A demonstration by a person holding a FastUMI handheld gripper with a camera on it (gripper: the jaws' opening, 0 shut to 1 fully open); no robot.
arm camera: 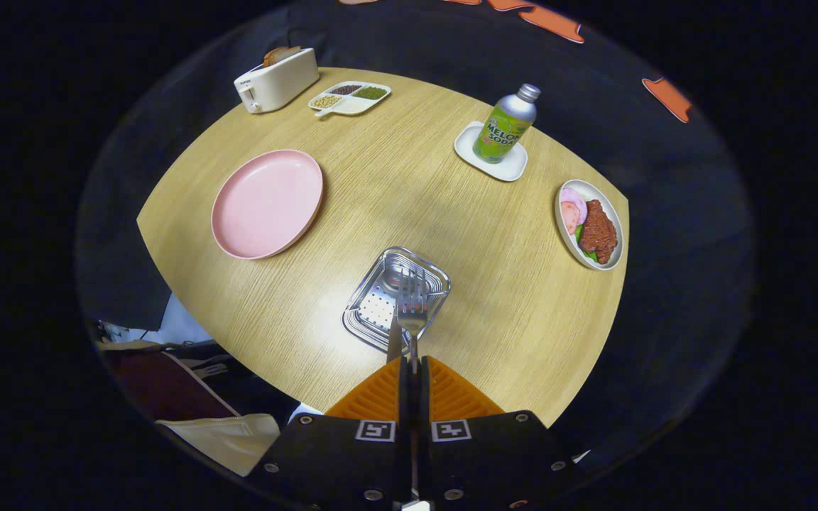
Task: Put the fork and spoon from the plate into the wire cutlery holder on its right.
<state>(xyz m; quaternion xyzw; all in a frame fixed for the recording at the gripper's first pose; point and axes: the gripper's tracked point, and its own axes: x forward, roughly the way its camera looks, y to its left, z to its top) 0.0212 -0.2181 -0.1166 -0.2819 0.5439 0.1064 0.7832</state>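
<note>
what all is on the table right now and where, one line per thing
fork: 1, silver, clamped in the tongs, tines over the cutlery holder
cutlery holder: 1, silver metal, just ahead of the tongs
pink plate: 1, bare, left of the holder
toaster: 1, white, toast in its slot, far left corner
divided dish: 1, white, three fillings, beside the toaster
soda bottle: 1, green with silver cap, upright on the small tray
small tray: 1, white, far right
food plate: 1, white, meat and ham slices, right edge
table: 1, light wood
tongs: 1 pair, shut on the fork handle
</note>
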